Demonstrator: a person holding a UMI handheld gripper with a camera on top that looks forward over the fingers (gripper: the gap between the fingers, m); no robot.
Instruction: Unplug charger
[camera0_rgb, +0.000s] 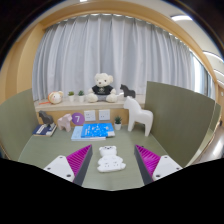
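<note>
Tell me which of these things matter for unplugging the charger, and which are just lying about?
For the job:
- hand-held gripper, open
- white object between its fingers, probably the charger

Lying about:
- teddy bear
- white horse
- blue booklet
- purple block

A green worktop (60, 150) fills the lower middle of the frame. On it, low and central, lies a small white bear-shaped thing (108, 158). Further back, at centre, sits a blue booklet (95, 131), with a purple box (78, 118) and a small pink animal figure (65, 123) just to its left. A white horse figure (137, 115) stands right of centre, and a dark flat item (43, 129) lies at the left.
</note>
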